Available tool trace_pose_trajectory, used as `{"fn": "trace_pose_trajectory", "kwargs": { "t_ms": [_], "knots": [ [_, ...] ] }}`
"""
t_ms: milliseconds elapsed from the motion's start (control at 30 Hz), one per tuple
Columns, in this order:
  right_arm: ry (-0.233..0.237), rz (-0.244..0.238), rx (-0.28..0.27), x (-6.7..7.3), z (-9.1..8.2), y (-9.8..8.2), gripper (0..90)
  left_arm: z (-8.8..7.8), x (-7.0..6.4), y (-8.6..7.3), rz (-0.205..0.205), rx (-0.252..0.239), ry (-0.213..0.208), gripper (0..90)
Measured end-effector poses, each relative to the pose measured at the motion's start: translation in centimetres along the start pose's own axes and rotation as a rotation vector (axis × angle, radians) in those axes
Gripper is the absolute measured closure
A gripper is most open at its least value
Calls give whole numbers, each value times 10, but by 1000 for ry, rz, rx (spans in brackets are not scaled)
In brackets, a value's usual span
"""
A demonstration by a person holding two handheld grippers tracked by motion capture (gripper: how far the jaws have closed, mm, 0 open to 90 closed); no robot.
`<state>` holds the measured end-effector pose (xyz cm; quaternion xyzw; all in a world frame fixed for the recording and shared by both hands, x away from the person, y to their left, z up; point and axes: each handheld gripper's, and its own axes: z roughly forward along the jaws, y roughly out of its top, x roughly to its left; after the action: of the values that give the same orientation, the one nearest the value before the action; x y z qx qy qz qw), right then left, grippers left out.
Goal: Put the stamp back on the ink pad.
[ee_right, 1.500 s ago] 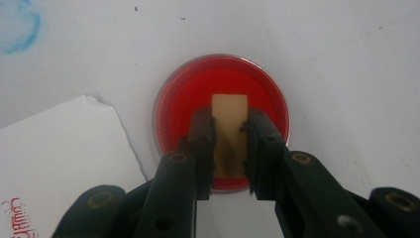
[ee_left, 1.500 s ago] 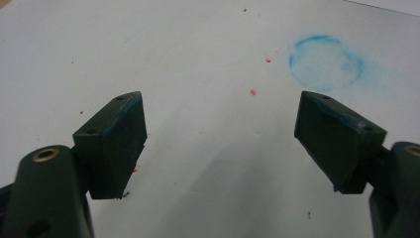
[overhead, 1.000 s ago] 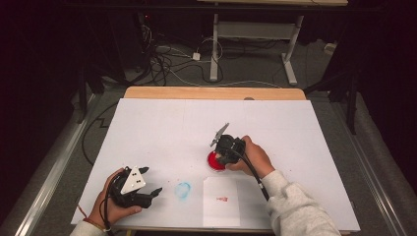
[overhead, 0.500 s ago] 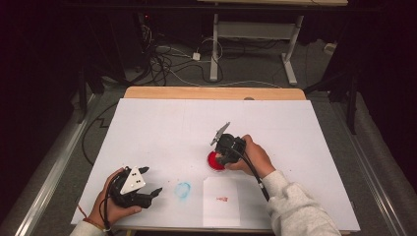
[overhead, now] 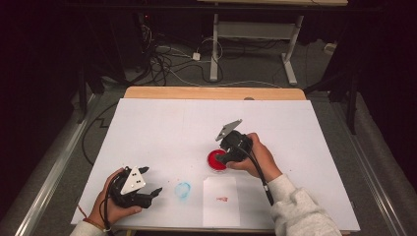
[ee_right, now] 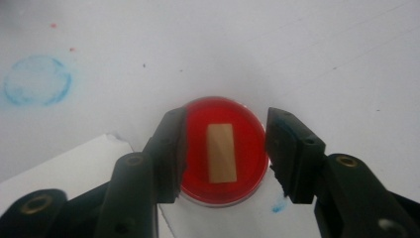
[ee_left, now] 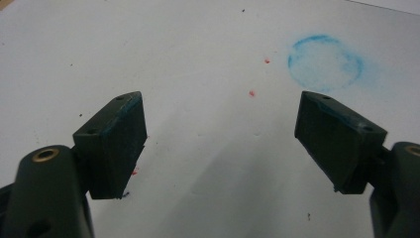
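No text, label, brand, number or sign can be read anywhere: the red dish bears a plain tan strip without lettering, the paper sheet carries a shapeless red smear, and the white table is marked by a blue ring stain.

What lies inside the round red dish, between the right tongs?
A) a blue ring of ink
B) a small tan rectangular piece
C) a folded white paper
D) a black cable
B: in the right gripper view, a small tan rectangular piece lies flat in the middle of the red dish, which sits below the open right tongs.
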<state>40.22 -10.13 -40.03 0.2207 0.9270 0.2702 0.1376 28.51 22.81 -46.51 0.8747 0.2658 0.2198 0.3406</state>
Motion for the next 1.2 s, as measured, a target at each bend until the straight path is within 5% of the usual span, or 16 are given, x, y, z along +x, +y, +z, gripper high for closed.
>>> {"fn": "trace_pose_trajectory", "kwargs": {
  "t_ms": [433,667,1200],
  "knots": [
    [-35,49,-183,3,-21,-15,370,0,0,0,0,5,7,198],
    [-68,55,-215,8,-26,-21,311,0,0,0,0,5,8,198],
    [-199,46,-386,21,-53,-38,176,-3,1,1,10,-10,20,198]
  ]
}}
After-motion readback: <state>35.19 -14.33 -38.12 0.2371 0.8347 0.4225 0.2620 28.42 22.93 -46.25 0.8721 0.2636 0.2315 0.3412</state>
